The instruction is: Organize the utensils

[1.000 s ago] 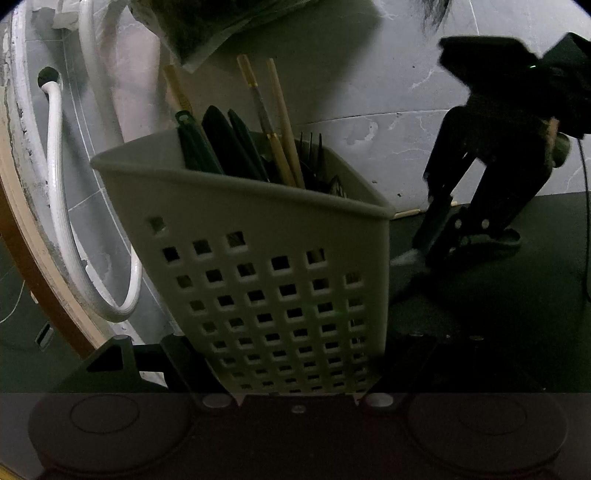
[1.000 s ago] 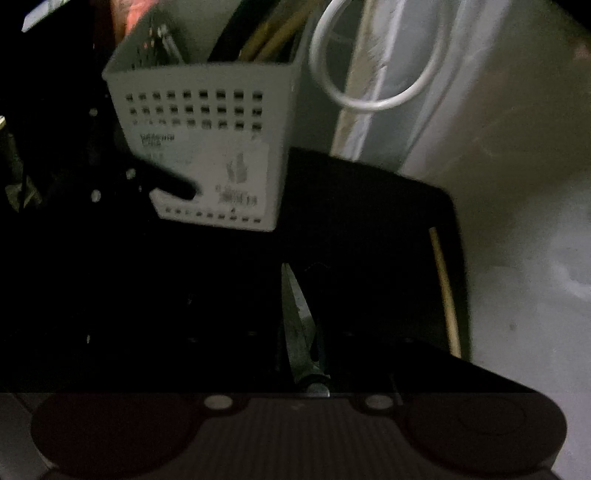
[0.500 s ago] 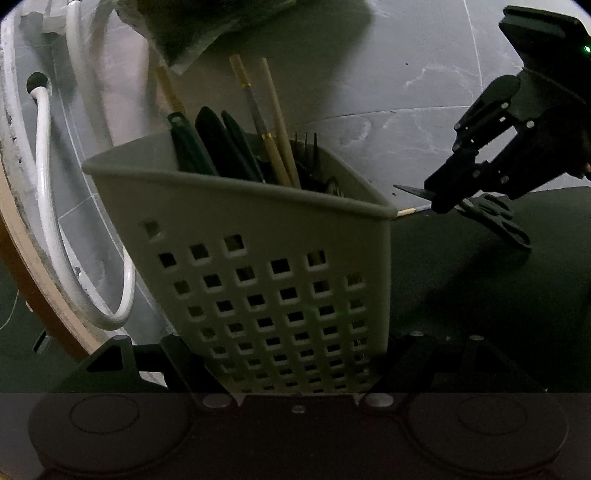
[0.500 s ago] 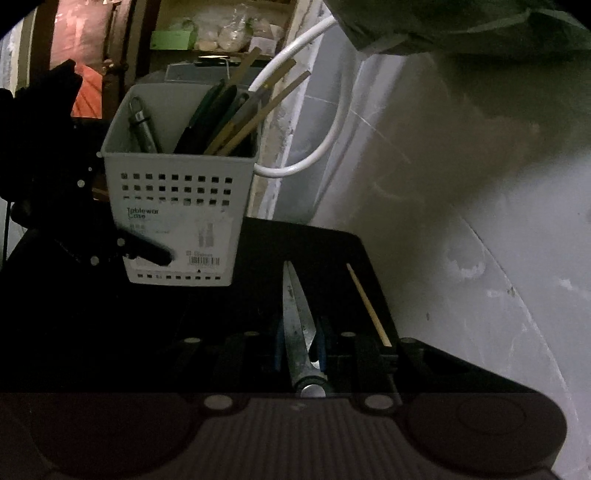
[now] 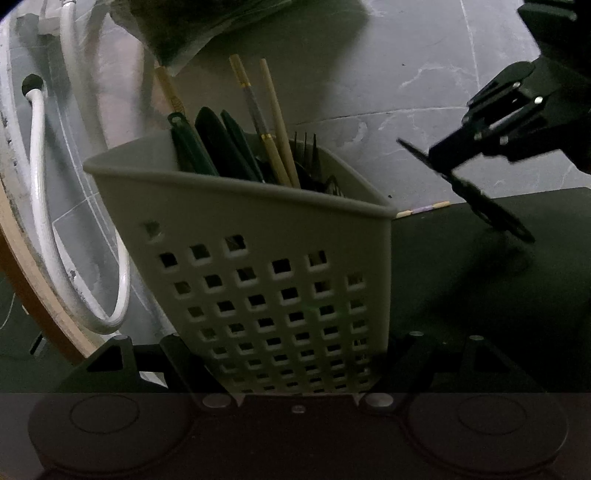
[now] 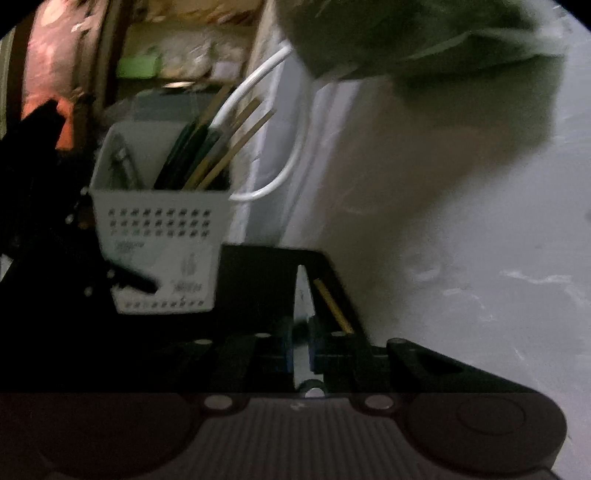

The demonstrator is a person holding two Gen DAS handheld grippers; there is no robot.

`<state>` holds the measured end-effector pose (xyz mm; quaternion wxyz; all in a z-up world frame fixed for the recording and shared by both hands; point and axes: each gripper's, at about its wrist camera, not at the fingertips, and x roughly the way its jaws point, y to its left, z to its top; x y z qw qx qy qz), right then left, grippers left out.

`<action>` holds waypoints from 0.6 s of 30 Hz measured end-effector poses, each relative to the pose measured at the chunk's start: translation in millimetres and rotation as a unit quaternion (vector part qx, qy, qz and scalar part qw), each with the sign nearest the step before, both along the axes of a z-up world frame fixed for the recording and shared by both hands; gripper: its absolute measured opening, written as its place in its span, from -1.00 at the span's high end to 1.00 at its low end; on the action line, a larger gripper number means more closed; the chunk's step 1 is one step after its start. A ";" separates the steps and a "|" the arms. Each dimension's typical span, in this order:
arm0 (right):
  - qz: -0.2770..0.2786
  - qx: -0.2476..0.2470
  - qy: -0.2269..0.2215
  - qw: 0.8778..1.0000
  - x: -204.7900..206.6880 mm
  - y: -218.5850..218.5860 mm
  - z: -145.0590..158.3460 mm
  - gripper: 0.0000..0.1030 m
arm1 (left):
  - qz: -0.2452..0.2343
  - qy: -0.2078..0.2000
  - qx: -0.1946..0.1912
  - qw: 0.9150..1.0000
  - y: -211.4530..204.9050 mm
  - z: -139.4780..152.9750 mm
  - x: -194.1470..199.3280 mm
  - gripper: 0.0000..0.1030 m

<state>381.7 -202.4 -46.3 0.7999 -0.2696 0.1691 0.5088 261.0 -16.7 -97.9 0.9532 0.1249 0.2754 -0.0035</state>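
Note:
A white perforated utensil basket fills the left wrist view, tilted, with my left gripper shut on its base. It holds dark green handles, wooden chopsticks and forks. My right gripper is at the upper right, shut on a pair of scissors held in the air above the black mat, blades pointing toward the basket. In the right wrist view the scissor blades stick out between my fingers, with the basket ahead to the left. A loose chopstick lies on the mat.
A black mat covers the surface against a grey marble wall. A white hose loops at the left. A dark green bag hangs above. The loose chopstick's tip shows behind the basket.
My right gripper has lifted the scissors off the mat and raised them, moving toward the basket. The basket stays held in my left gripper.

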 end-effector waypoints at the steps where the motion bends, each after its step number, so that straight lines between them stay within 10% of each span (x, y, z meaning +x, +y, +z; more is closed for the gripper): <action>1: -0.007 0.010 -0.004 1.000 -3.1 -2.4 1.7 0.90 | -0.002 0.000 0.000 1.000 0.2 0.0 0.5 -0.57; 12: -0.084 0.045 0.013 0.995 -17.3 -14.6 0.5 0.93 | -0.028 0.000 0.001 1.000 3.0 1.0 5.0 -0.57; 18: -0.147 0.024 0.075 0.986 -14.4 -37.5 -19.0 0.26 | -0.027 0.005 -0.002 1.000 4.4 1.9 9.8 -0.57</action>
